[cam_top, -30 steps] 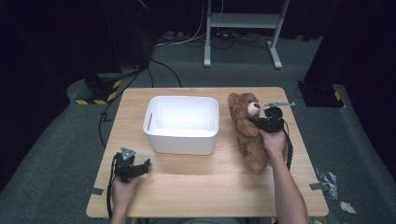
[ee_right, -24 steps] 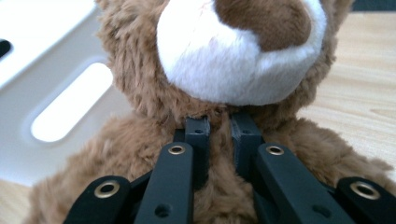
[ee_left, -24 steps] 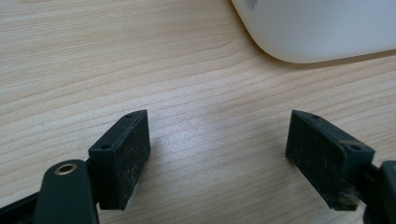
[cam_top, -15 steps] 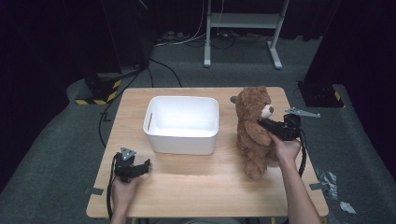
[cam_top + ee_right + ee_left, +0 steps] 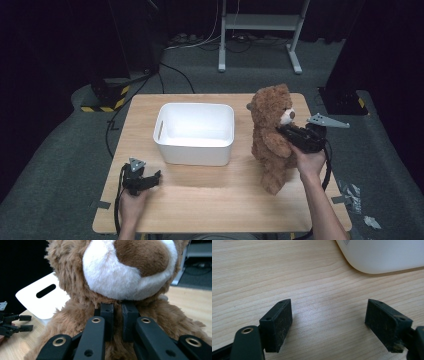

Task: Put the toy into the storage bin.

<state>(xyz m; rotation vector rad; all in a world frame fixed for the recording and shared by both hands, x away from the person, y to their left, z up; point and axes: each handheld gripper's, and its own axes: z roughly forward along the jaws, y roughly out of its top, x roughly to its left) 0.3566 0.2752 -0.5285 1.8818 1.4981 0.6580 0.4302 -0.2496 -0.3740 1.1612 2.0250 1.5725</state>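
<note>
A brown teddy bear (image 5: 270, 135) stands upright on the right half of the wooden table (image 5: 215, 200), feet near the tabletop. My right gripper (image 5: 283, 132) comes in from the bear's right and is shut on the fur just under its white muzzle (image 5: 110, 277); in the right gripper view my right gripper (image 5: 117, 315) has its jaws nearly together with fur pinched between them. At the front left, my left gripper (image 5: 154, 177) rests low over the table. In the left gripper view it (image 5: 329, 322) is open, with bare wood between the jaws.
A white plastic bin (image 5: 192, 152) with handle slots sits mid-table, left of the bear and just beyond the left gripper; its corner (image 5: 382, 255) is close ahead. A metal stand (image 5: 260, 22) and cables lie on the floor behind. Dark floor surrounds the table.
The bear went from lying on the table to upright, lifted by the right gripper, which rose and shifted right. The left gripper stayed put.
</note>
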